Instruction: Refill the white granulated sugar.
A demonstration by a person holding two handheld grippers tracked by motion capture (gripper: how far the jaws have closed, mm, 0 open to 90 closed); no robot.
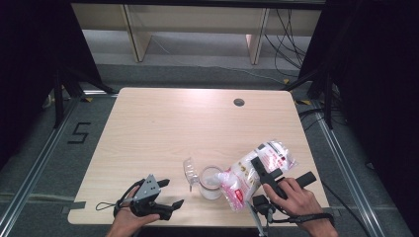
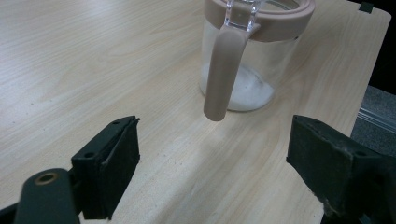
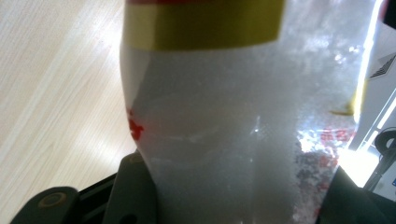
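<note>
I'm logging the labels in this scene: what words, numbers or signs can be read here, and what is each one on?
"5": black tape mark on the grey floor, left of the light wooden table.
Red print on the clear plastic bag of white powder, held in the right tool: too small in the high view and too blurred in the right gripper view to read.
Clear glass jar with pink rim: no text.

- The table [image 1: 163, 128] was pale wood-grain laminate, smooth with a soft sheen.
- The jar [image 2: 250, 70] looked like clear glossy glass or plastic, its collar and latch [image 2: 223, 74] of matt pinkish-beige plastic.
- The bag [image 1: 249, 175] was thin, crinkled, glossy plastic film, printed red and yellow.
- The left gripper [image 2: 212, 175] had matt black jaws, their pads rough and worn.
</note>
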